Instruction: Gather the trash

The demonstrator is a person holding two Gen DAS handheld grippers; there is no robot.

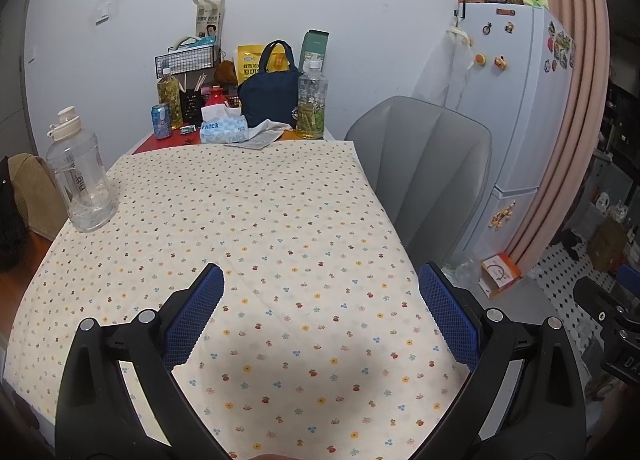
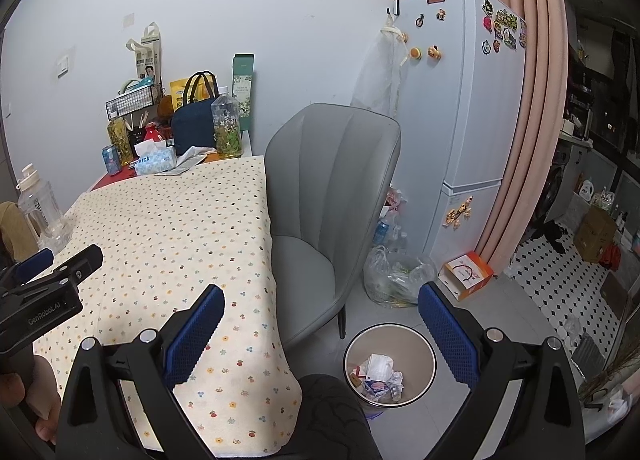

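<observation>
Presently I am hovering both tools with nothing between the jaws: left gripper (image 1: 320, 300) spread wide over the flowered worktop (image 1: 260, 220), right gripper (image 2: 320, 316) equally released past its edge. The trash bin (image 2: 424, 334) is sitting on the floor beside the grey chair (image 2: 332, 188), already holding crumpled wrappers. The near cloth is looking bare, so I am judging collection nearly finished; next calls for scanning the far clutter around the tissue pack (image 1: 222, 128).

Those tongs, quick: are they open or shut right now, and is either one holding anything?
Left tongs: open, holding nothing, above the flowered tablecloth.
Right tongs: open, holding nothing, near the trash bin on the floor.
</observation>
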